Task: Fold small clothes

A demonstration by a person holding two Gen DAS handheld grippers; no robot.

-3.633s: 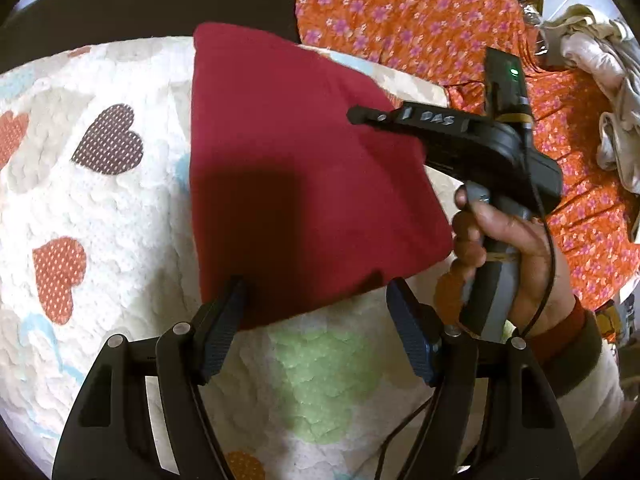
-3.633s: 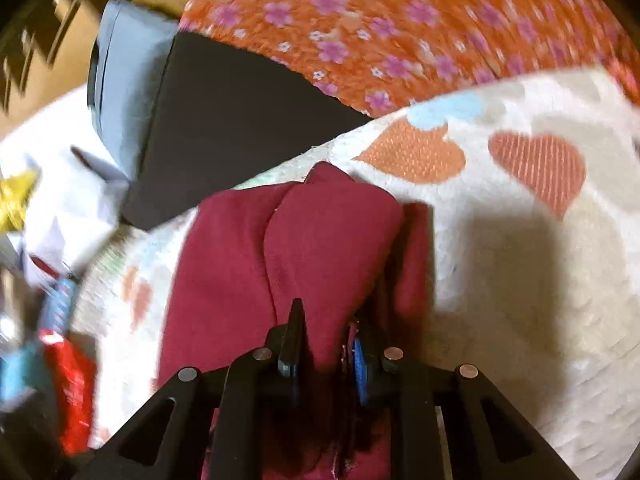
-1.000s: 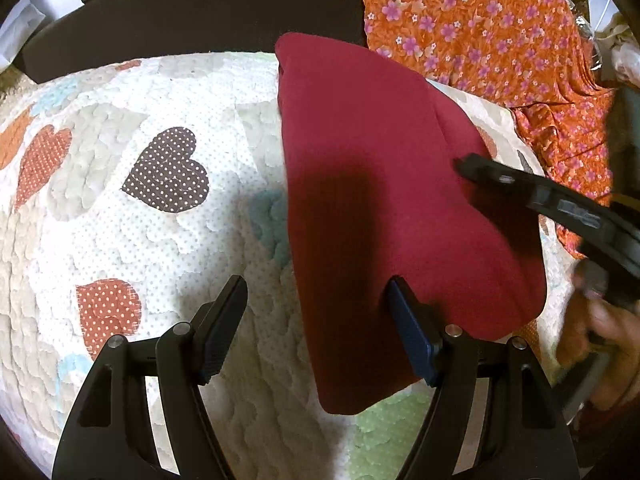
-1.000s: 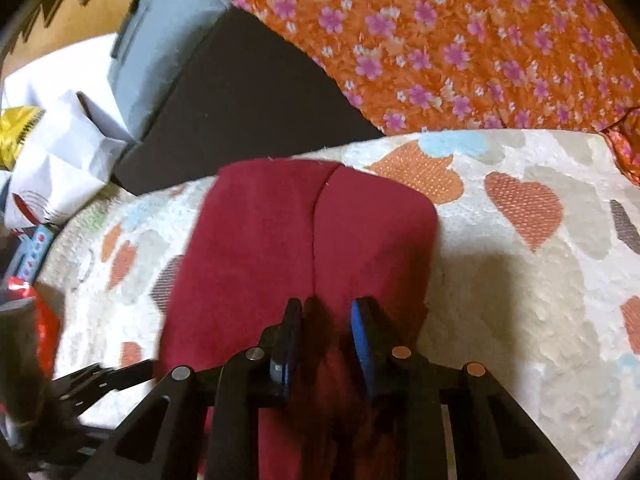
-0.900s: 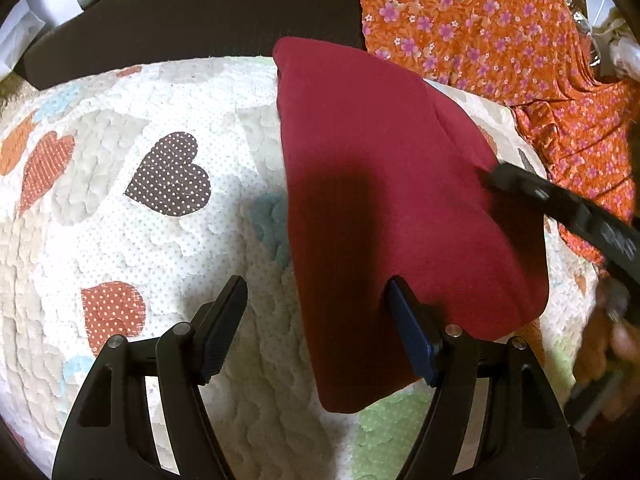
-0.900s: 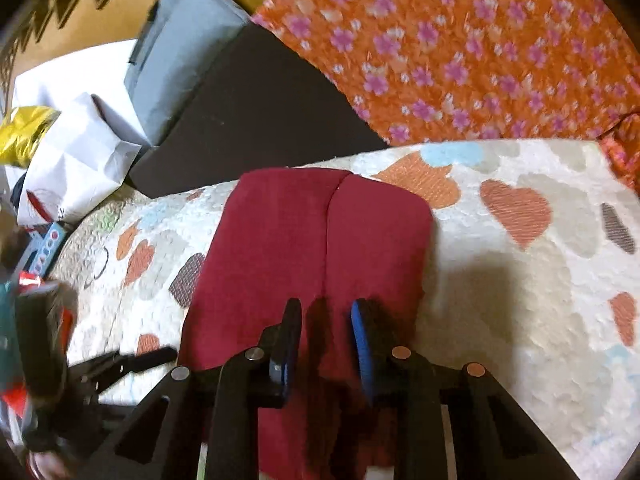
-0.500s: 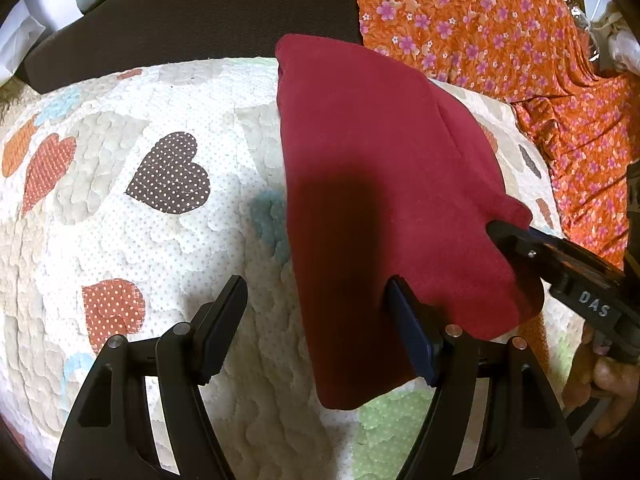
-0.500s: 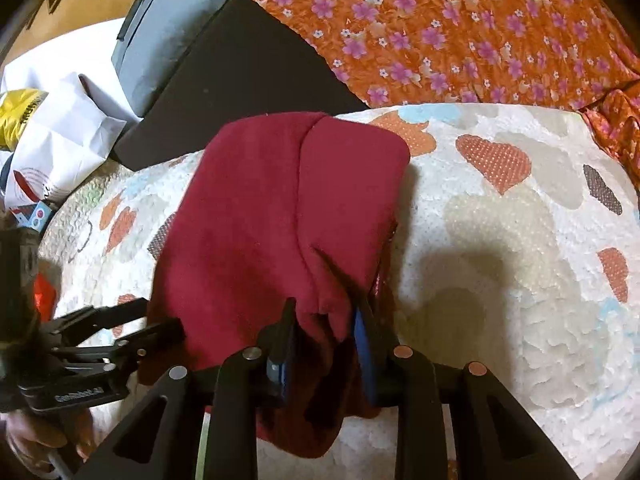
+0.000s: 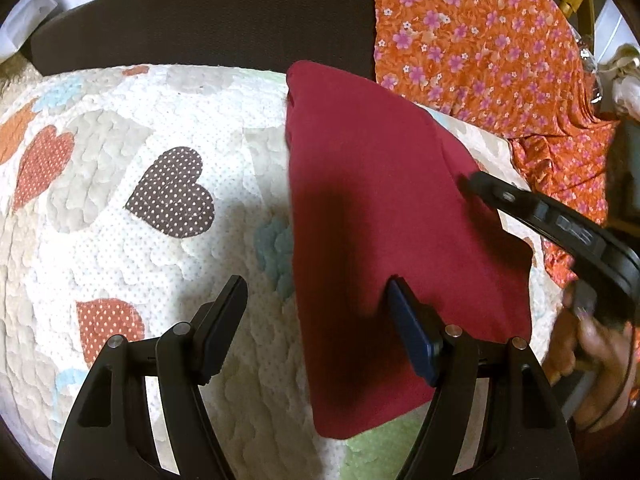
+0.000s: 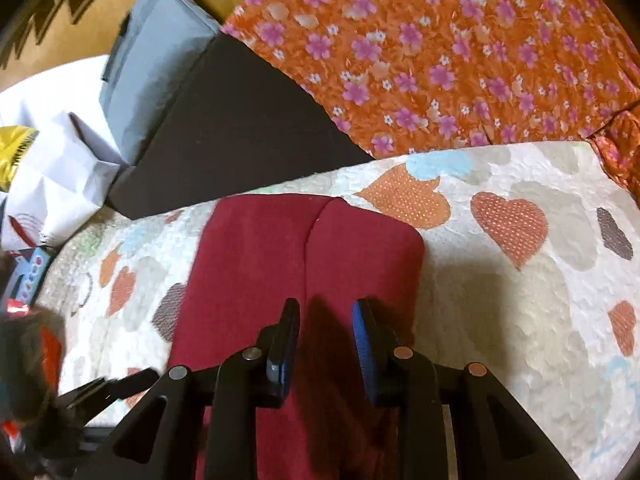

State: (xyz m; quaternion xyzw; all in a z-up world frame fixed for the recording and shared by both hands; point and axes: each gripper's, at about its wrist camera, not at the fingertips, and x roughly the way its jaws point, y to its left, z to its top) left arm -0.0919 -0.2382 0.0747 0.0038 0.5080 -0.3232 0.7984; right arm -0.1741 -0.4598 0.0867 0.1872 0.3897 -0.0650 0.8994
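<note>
Folded maroon garment (image 9: 384,216) lies flat on heart-print quilt (image 9: 132,176), frame centre. Left gripper (image 9: 316,312) fingers wide apart; right gripper (image 10: 325,332) fingers parted, gripping nothing.

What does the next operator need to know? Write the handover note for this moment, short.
Left gripper: open wide and holding nothing, low over the heart-print quilt, with one finger above the near edge of the red garment.
Right gripper: open and holding nothing, above the garment's near end.
Garment: lies flat on the quilt as a narrow folded panel, one layer edge running along its length.
Done: the lengthwise fold looks finished.
Left: probably one more fold end to end, then set it aside. Neither gripper has a hold yet, so you will need to grasp it again.
</note>
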